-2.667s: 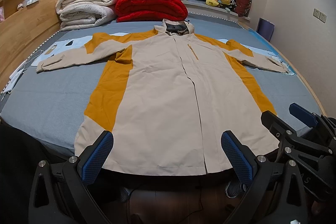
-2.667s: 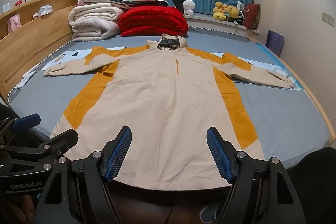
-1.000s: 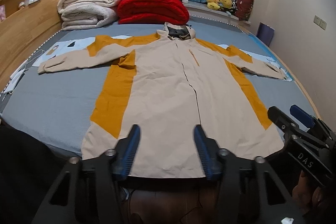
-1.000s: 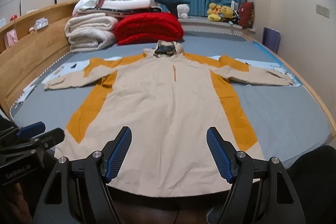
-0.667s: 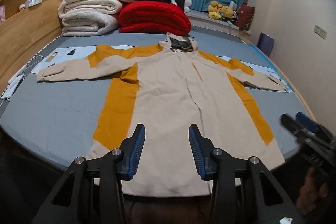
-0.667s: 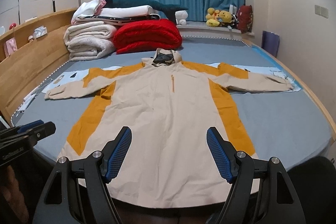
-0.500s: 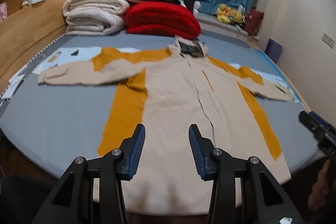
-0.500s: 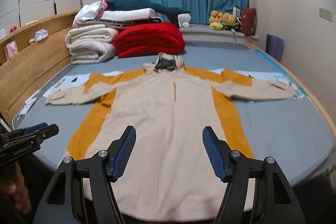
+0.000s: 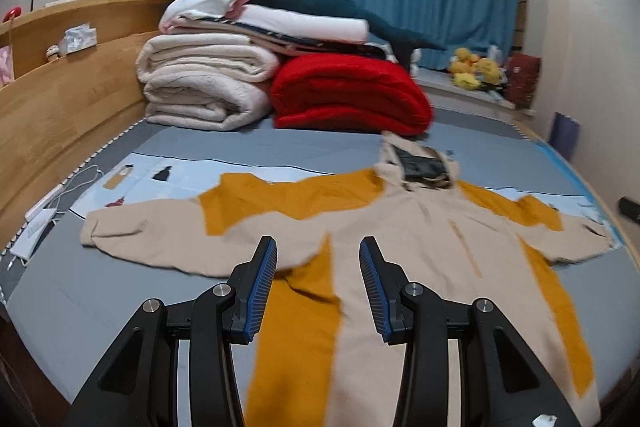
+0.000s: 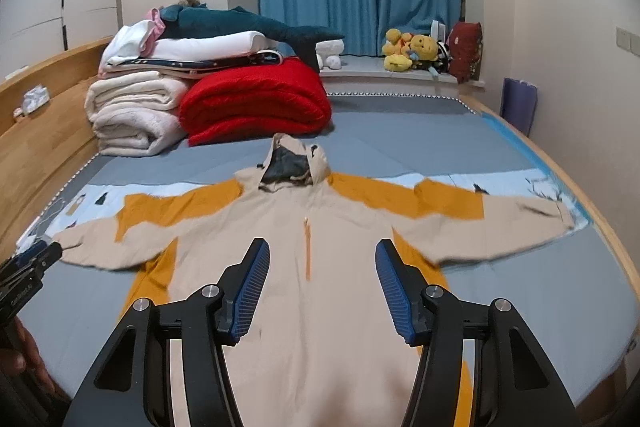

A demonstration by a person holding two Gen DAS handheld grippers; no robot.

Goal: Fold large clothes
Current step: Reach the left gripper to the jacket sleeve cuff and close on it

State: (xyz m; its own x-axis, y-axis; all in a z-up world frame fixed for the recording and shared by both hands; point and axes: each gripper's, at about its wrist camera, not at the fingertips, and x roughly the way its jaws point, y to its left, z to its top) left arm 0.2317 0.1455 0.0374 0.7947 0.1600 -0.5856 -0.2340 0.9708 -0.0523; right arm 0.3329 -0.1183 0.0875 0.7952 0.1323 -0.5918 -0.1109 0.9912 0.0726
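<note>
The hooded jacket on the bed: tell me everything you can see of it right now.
The hooded jacket lies flat, front up, on the grey bed, unfolded. It is beige with mustard-orange panels along the shoulders and sides, in a thin woven-looking fabric. Both sleeves stretch straight out sideways over pale blue sheets; the dark-lined hood points at the red blanket without touching it. An orange zip marks the chest. Left gripper and right gripper are open above it, gripping nothing.

- The black left gripper (image 10: 28, 269) shows at the left edge of the right wrist view. It has small white letters on its side. They look like "GenRobot.AI", but they are tiny and partly cut off.
- No other words or numbers can be read in either view.
</note>
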